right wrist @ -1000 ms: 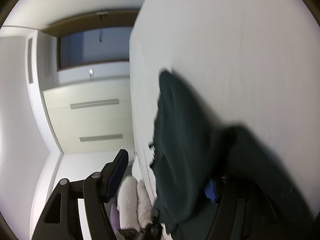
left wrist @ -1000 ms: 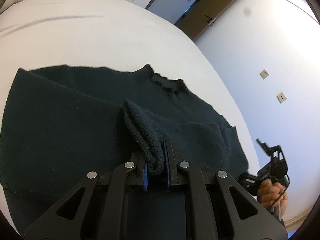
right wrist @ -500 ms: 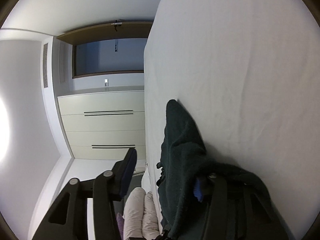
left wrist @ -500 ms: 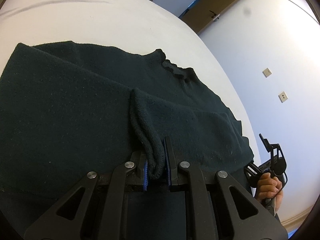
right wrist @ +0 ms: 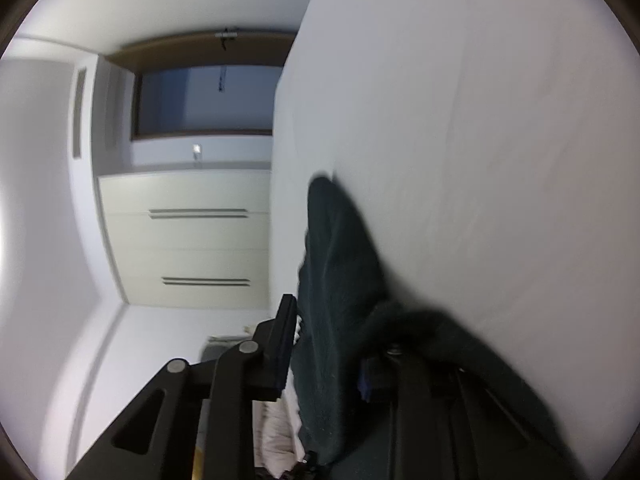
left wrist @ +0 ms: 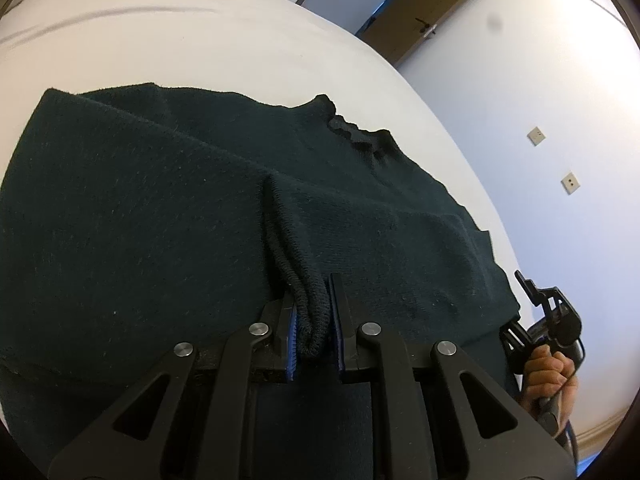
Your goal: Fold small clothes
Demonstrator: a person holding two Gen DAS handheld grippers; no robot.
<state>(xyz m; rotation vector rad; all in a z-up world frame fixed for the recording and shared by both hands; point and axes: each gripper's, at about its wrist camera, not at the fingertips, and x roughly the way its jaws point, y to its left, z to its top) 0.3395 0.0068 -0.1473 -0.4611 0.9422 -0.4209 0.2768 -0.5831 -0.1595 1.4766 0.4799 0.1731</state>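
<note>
White bed (left wrist: 200,40), dark sweater (left wrist: 140,220) spread, left gripper (left wrist: 312,336) pinching cuff (left wrist: 310,312), right gripper (right wrist: 324,352) jaws apart, seemingly draped by knit.

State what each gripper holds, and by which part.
The left gripper pinches the dark green knit sweater by a ribbed cuff edge. The right gripper's jaws stand apart around sweater fabric, not clamping it.

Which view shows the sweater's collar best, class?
The left wrist view: the collar lies in plain sight at the far edge of the sweater. The right wrist view shows only a blurred, edge-on fold of the sweater, with no collar visible.
</note>
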